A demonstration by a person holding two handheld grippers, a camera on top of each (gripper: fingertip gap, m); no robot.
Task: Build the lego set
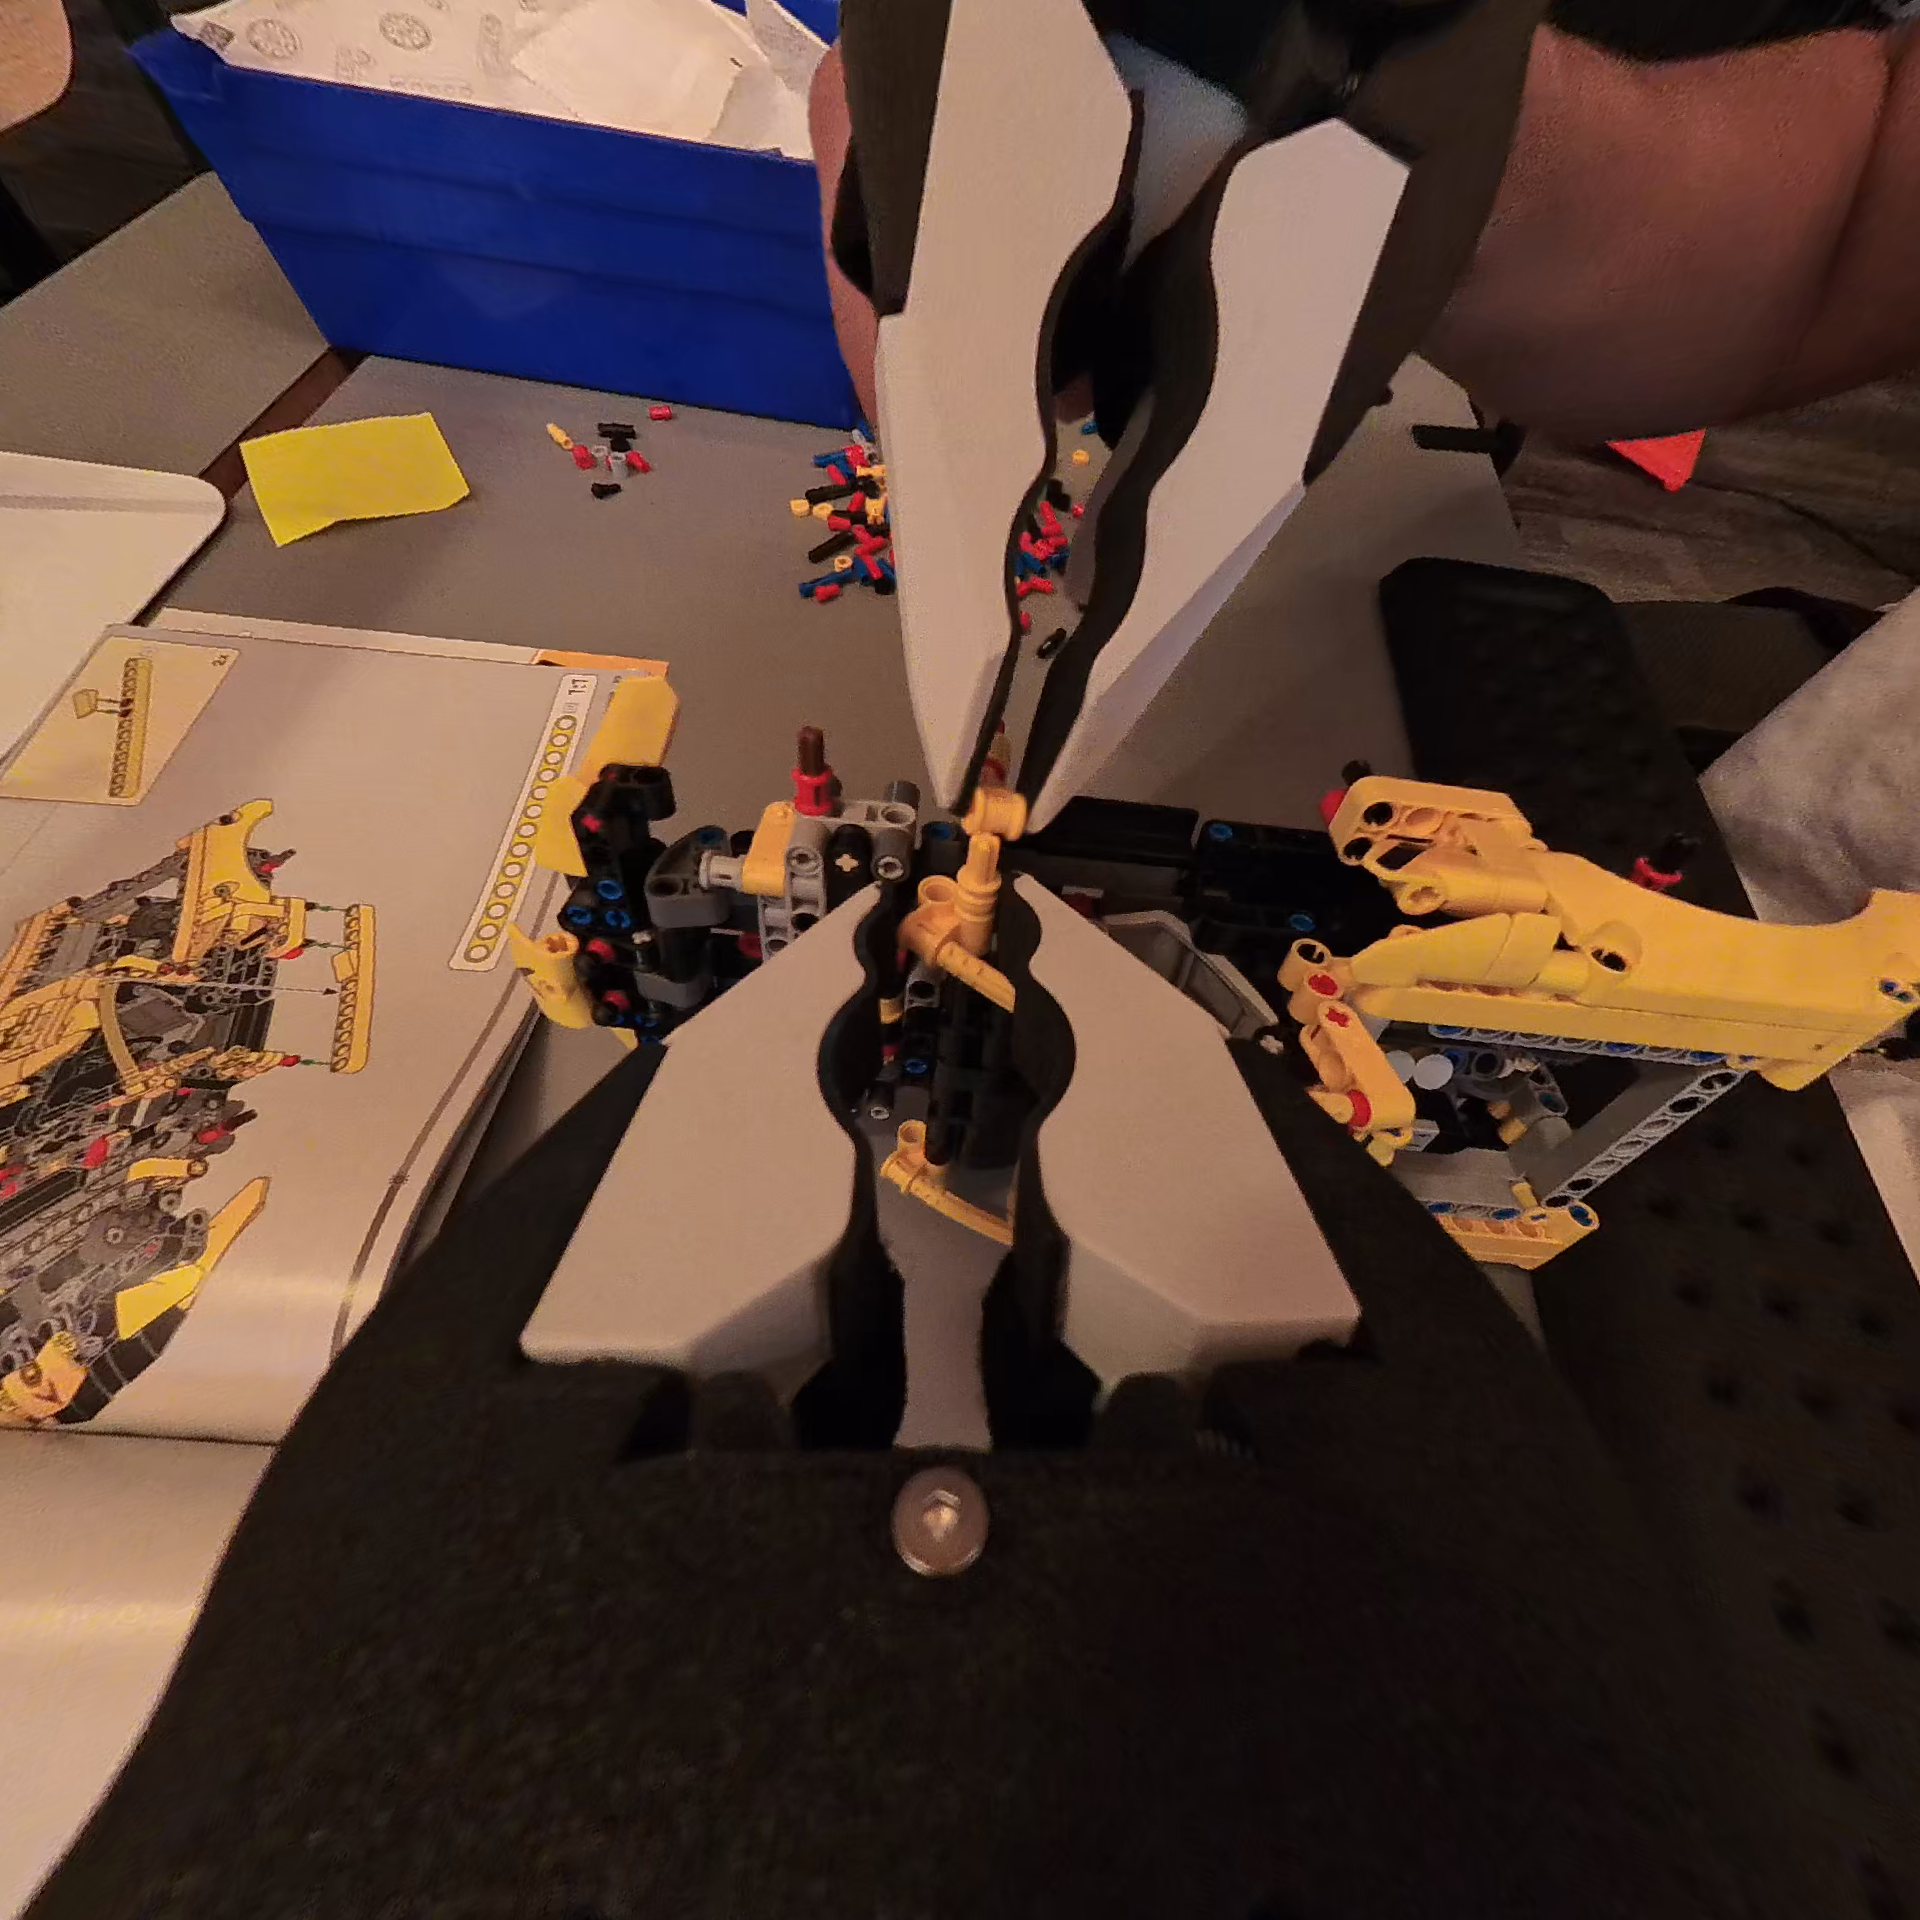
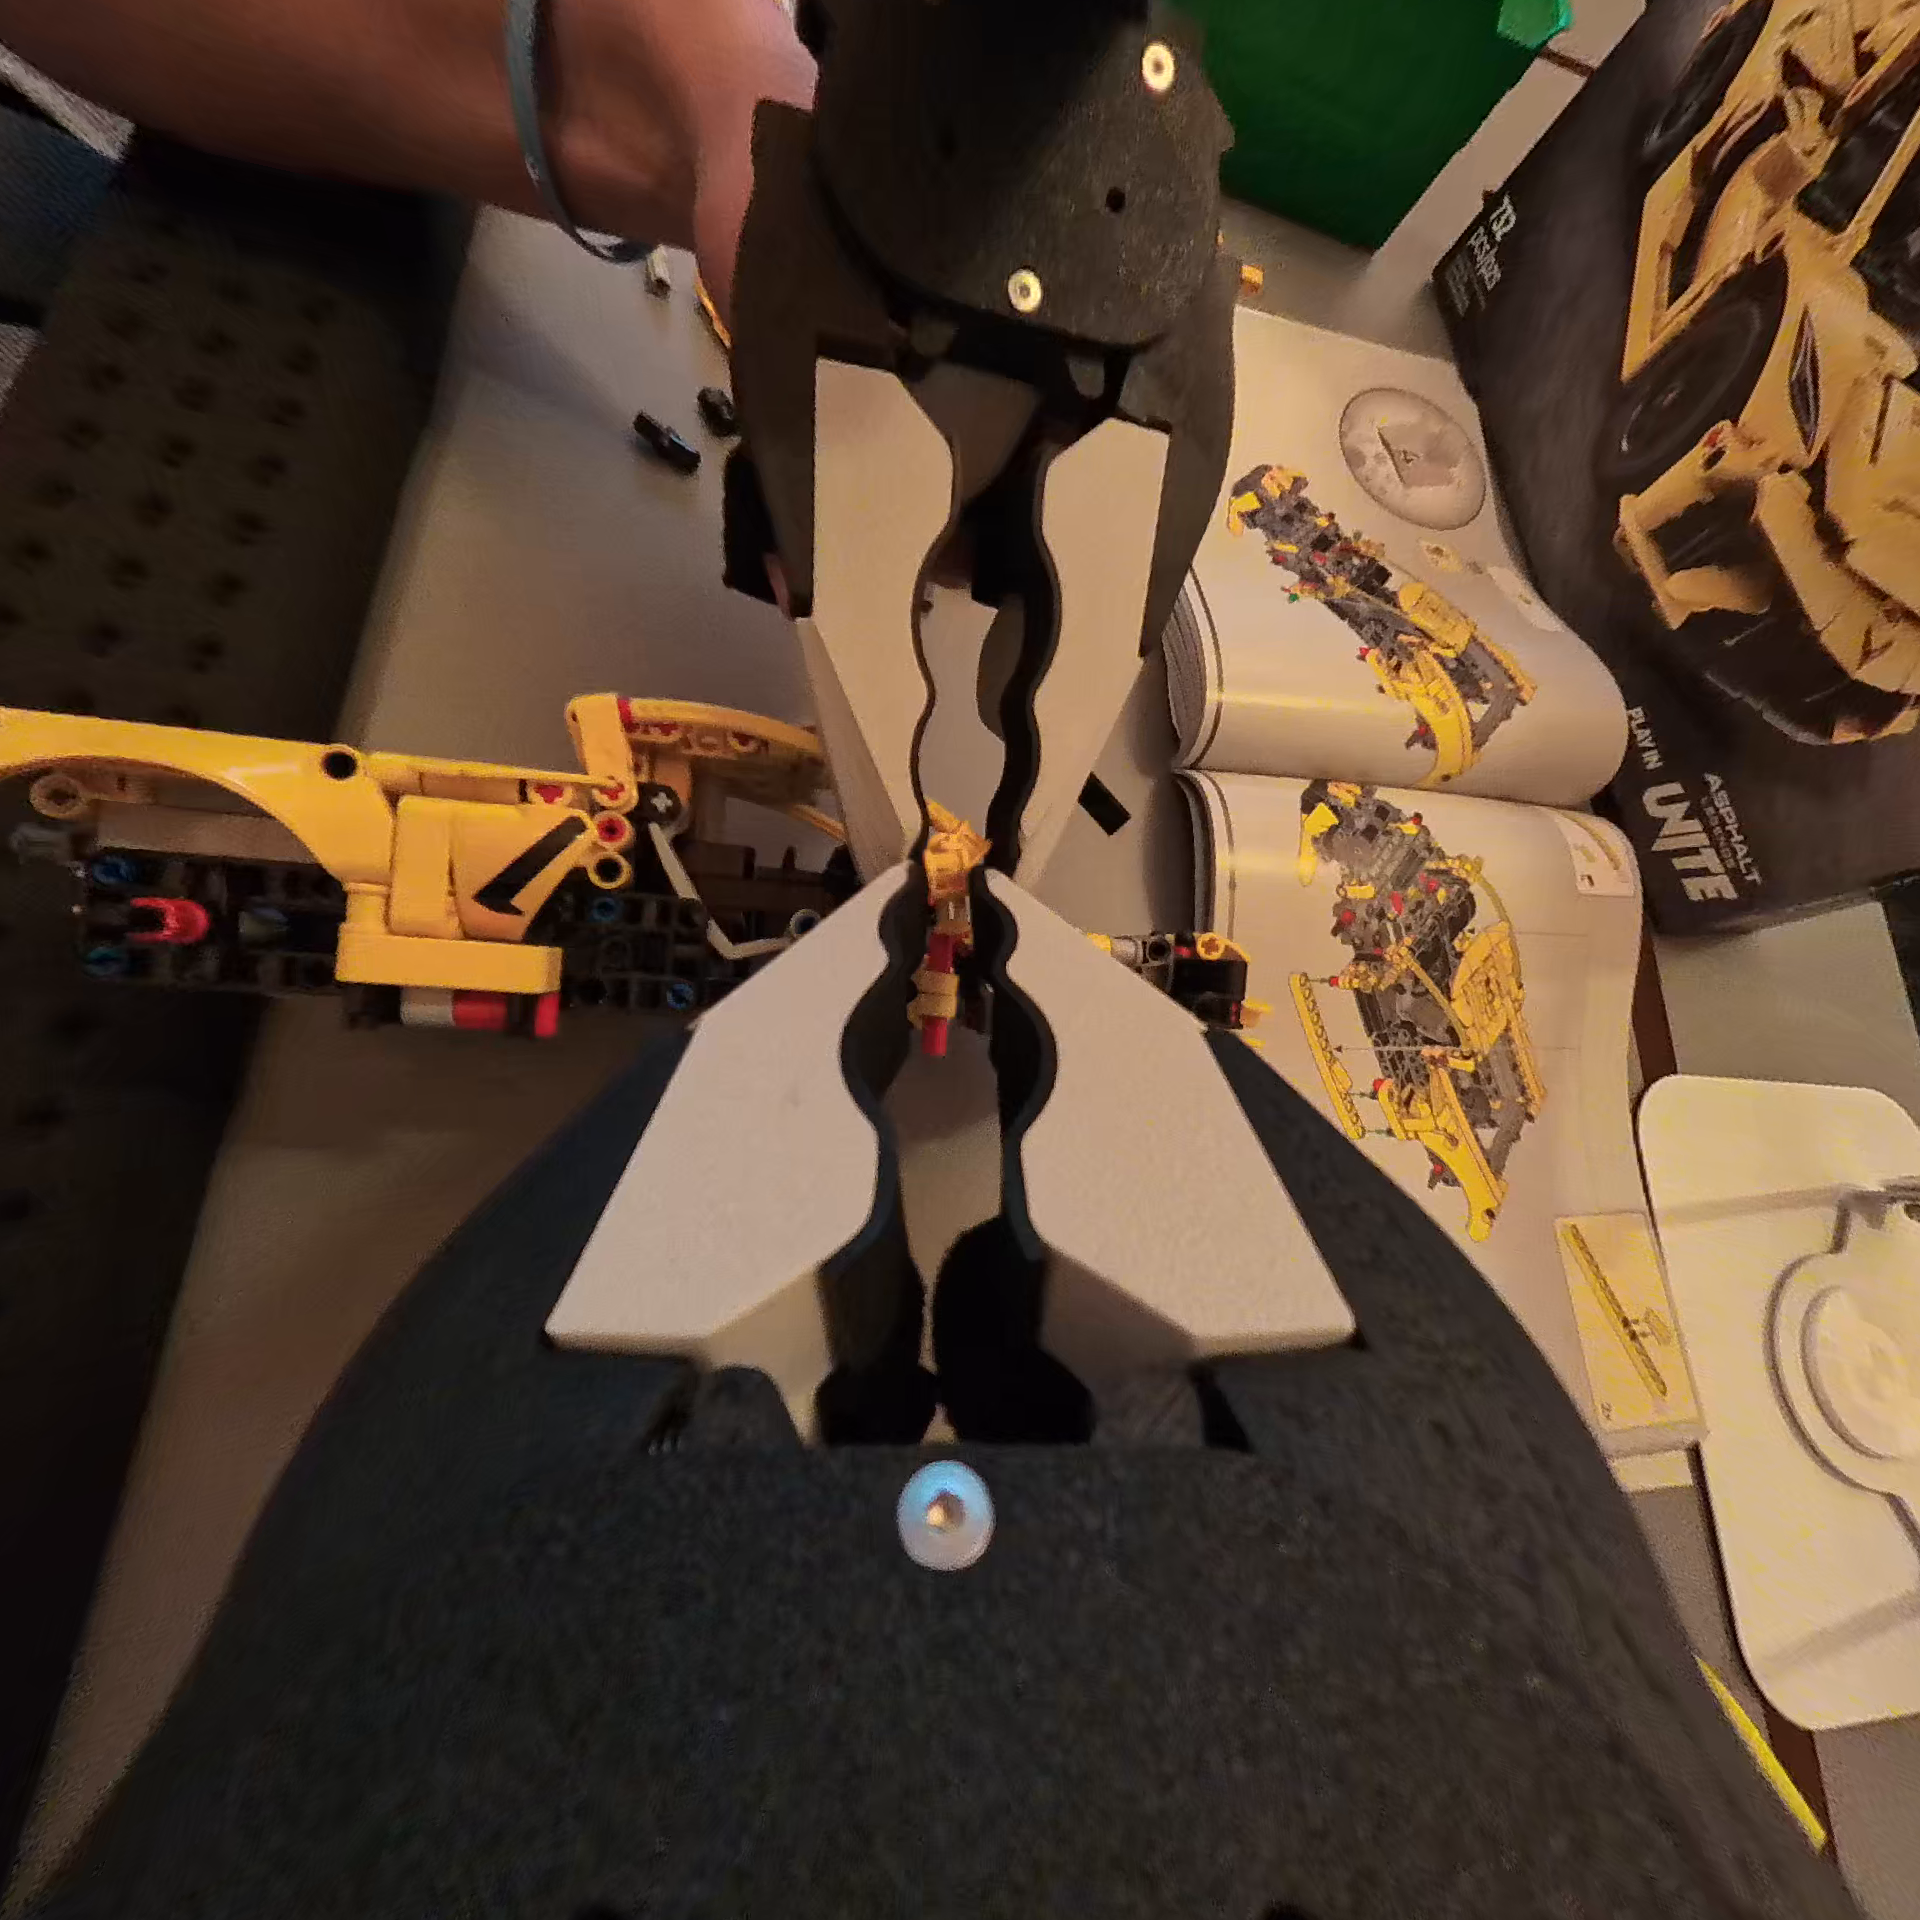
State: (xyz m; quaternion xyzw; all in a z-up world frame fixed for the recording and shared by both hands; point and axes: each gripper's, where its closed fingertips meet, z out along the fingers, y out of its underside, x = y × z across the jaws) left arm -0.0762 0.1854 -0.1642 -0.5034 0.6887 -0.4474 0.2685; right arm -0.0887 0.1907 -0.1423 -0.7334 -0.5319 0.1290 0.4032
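Grippers (image 1: 948,883) (image 2: 940,883) pinching yellow connector piece (image 1: 977,894)

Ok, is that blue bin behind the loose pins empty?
No: in the left wrist view the blue bin holds crumpled white bags, and it stands beyond the loose pins.

Glossy plastic model (image 1: 1538,935) — matt paper booklet (image 1: 343,935).
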